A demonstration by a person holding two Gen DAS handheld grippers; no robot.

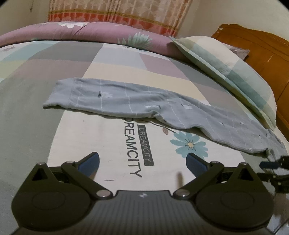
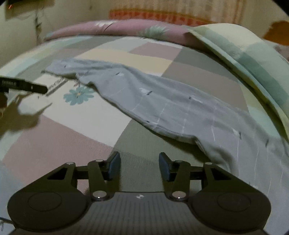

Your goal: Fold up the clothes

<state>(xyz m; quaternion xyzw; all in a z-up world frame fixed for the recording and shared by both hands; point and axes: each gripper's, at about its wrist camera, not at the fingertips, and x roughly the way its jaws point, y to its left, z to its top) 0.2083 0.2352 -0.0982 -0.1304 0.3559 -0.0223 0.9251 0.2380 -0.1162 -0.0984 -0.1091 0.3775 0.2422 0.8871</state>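
A single grey-blue pair of trousers lies stretched across the bedsheet, its cuffed leg end at the left and the wider part running off to the right, near the pillow. It appears doubled lengthwise already, one leg on the other, laid long and fairly flat so that a crosswise fold can follow; that is a judgement from its narrow outline. Some ripples remain along the near edge.

The left gripper hovers over the printed lettering on the sheet, just near of the garment, jaws spread wide with nothing between them. The right gripper sits low over the sheet at the near edge of the trousers' right part, jaws parted about halfway and empty, the cloth just to the right of its right finger. Both seem placed to take hold of the near hem or an end for the next fold.

Counted: one garment, two grippers, one pillow, one rolled quilt along the far side, one curtain behind it, one wooden headboard at far right.
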